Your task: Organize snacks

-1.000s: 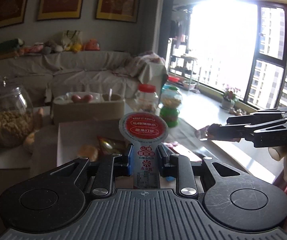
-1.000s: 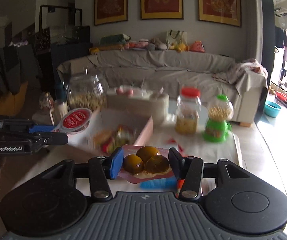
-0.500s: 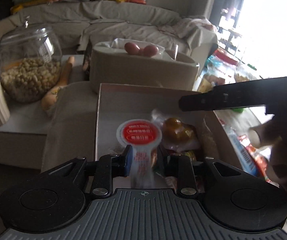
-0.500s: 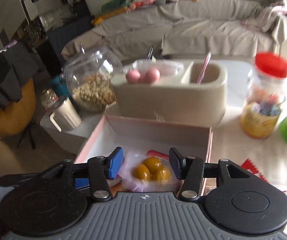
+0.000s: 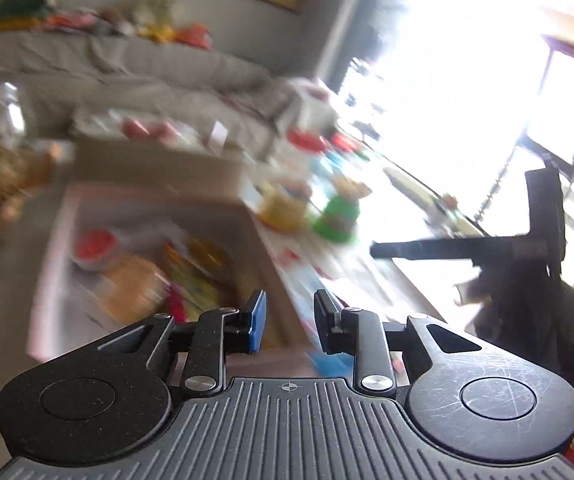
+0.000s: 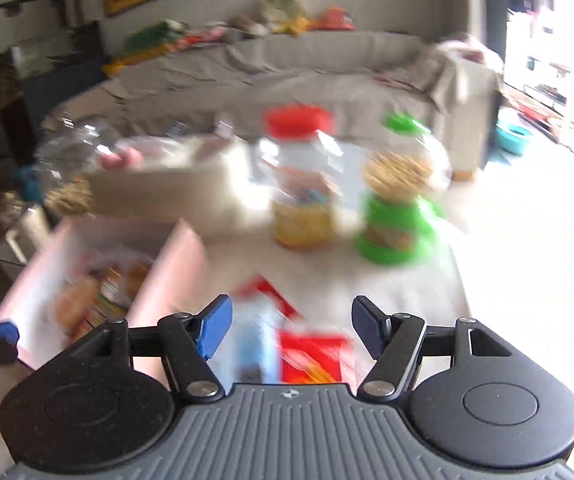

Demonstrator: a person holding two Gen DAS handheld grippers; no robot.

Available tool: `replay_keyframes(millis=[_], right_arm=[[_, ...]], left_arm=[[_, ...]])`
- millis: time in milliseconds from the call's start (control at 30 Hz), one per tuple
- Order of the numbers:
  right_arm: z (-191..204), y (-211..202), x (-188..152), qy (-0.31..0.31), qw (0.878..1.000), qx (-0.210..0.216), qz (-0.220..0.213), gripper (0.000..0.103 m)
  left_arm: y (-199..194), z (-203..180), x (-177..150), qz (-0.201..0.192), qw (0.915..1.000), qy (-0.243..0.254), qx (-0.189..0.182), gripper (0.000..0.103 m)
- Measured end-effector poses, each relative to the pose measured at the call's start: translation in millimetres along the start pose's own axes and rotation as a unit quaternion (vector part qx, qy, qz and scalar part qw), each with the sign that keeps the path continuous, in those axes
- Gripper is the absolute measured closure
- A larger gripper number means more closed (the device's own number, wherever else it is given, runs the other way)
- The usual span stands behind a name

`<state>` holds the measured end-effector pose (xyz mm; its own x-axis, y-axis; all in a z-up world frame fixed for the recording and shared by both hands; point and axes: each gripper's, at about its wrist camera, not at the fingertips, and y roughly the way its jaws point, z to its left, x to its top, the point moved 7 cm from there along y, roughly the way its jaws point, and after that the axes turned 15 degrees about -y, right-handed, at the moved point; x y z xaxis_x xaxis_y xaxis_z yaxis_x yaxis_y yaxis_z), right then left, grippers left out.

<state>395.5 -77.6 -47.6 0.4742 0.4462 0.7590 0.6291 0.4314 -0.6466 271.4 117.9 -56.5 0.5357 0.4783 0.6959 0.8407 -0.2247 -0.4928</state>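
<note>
The snacks (image 5: pixel 143 276) lie in the pink box (image 5: pixel 53 264) on the table: a red-lidded cup (image 5: pixel 95 246), a pale orange pack and bright wrappers, all blurred. More packets (image 6: pixel 311 356), one blue and one red, lie on the table (image 6: pixel 407 292) just right of the box, below the right gripper (image 6: pixel 291 330), whose jaws are opening with nothing between them. The left gripper (image 5: pixel 285 322) hangs over the box's right wall, jaws narrowly apart and empty. Behind stand a red-capped jar (image 6: pixel 303 184) and a green dispenser (image 6: pixel 397 200).
</note>
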Motion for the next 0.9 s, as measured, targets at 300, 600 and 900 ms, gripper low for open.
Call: replay_keyframes(millis=[300, 600, 900], right_arm=[[31.9, 7.6, -51.0, -0.057, 0.998, 0.031, 0.015, 0.036], [99.7, 57.9, -50.2, -0.176, 0.984, 0.035, 0.006, 0.013], [105.4, -9.1, -92.1, -0.149, 0.986, 0.064, 0.027, 0.022]], left_arm=[[21.7, -7.7, -73.8, 0.081, 0.9967, -0.013, -0.004, 0.073], [-0.2, 14.8, -80.6, 0.079, 0.9948, -0.062, 0.018, 0.073], [2.9, 20.9, -87.2, 0.091, 0.9906, -0.102, 0.006, 0.073]])
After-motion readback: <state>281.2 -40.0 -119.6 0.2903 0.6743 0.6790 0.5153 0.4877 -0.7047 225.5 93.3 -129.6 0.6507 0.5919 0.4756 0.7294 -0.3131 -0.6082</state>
